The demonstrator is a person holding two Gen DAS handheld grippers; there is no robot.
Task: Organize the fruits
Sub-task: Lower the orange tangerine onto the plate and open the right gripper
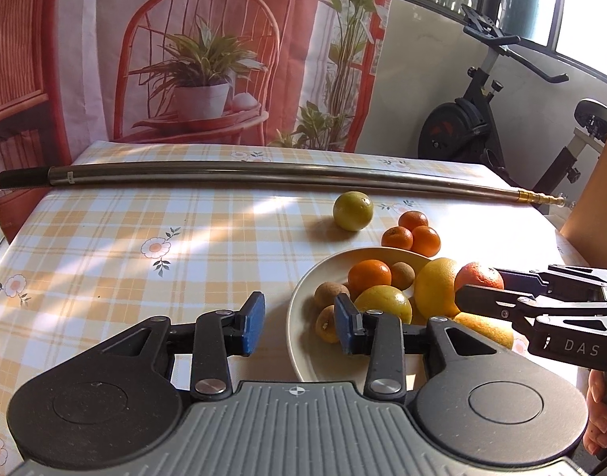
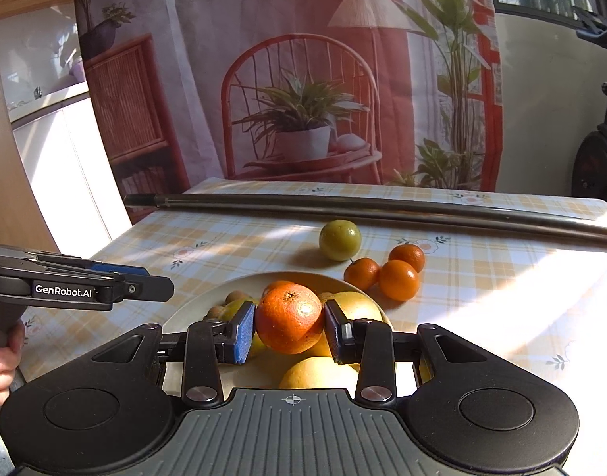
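The right gripper [image 2: 289, 331] clamps one orange [image 2: 289, 317] above the bowl [image 1: 303, 297]. The left gripper [image 1: 299, 325] hangs empty, fingers apart. Outside the bowl lie three mandarins [image 1: 412, 234] (touching) and one lime [image 1: 353, 211].

Bright daylight enters from the glazed window [image 1: 581, 20] at upper right, blowing out the checked yellow-and-white tablecloth [image 2: 521, 297] in glare. Fruit shadows fall leftward. Fisheye bending curves the long metal pole [image 1: 263, 172]; focus stays sharp.
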